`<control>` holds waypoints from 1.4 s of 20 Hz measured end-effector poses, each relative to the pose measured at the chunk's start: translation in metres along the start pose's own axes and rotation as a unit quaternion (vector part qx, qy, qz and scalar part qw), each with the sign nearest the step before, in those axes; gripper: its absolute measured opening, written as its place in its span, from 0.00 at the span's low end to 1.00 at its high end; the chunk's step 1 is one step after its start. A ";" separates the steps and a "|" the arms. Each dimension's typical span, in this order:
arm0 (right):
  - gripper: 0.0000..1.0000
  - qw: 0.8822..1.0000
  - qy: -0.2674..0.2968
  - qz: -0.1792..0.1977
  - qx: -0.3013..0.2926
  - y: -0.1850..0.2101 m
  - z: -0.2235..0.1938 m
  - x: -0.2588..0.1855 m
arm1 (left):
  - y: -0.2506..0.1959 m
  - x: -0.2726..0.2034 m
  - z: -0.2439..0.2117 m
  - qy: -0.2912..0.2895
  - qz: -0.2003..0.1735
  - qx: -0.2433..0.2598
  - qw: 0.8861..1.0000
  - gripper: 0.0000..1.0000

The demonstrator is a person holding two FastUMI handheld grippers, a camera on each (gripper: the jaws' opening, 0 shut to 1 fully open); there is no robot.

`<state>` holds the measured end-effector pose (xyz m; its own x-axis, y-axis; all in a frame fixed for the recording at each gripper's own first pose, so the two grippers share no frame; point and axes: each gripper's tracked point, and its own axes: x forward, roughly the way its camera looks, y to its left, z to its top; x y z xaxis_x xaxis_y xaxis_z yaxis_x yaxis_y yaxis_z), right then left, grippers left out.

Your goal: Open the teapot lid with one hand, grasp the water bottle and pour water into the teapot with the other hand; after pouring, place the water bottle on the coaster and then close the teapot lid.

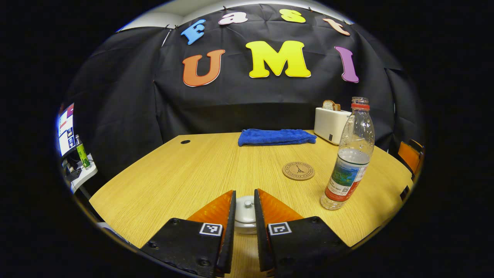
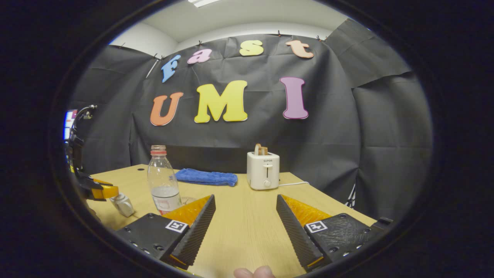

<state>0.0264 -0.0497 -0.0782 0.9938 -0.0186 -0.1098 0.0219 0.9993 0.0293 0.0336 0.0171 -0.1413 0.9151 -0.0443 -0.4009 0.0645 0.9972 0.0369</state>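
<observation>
The left gripper [image 1: 244, 210] pinches the teapot lid [image 1: 246, 209]. The right gripper [image 2: 246, 211] hangs spread above the bench [image 2: 247, 231], near the water bottle [image 2: 164, 185].

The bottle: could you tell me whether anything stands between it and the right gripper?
Nothing visible does. In the right gripper view the gripper is open over bare table, and the bottle stands ahead to its left with no object between. The towel and toaster sit farther back.
</observation>
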 end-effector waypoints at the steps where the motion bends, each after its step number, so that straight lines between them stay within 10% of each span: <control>1: 0.95 1.000 -0.002 0.001 -0.003 0.002 0.001 0.000 | 0.001 0.001 0.002 -0.004 0.001 0.005 1.000 0.24; 9: 0.95 0.995 0.017 0.098 -0.017 0.045 -0.010 -0.009 | 0.000 0.002 0.006 -0.017 -0.017 0.015 1.000 0.03; 17: 0.95 0.982 0.041 0.180 -0.036 0.110 -0.027 -0.010 | 0.011 -0.030 0.049 -0.073 -0.021 -0.007 0.997 0.03; 28: 0.95 0.978 0.112 0.178 0.010 0.158 -0.063 0.048 | 0.041 -0.063 0.049 -0.094 -0.008 -0.040 0.995 0.03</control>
<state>0.0709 0.1088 -0.1417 0.8901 0.3397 -0.3039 -0.3162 0.9404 0.1249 -0.0021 0.0583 -0.0695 0.9731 -0.0630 -0.2217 0.0546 0.9976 -0.0436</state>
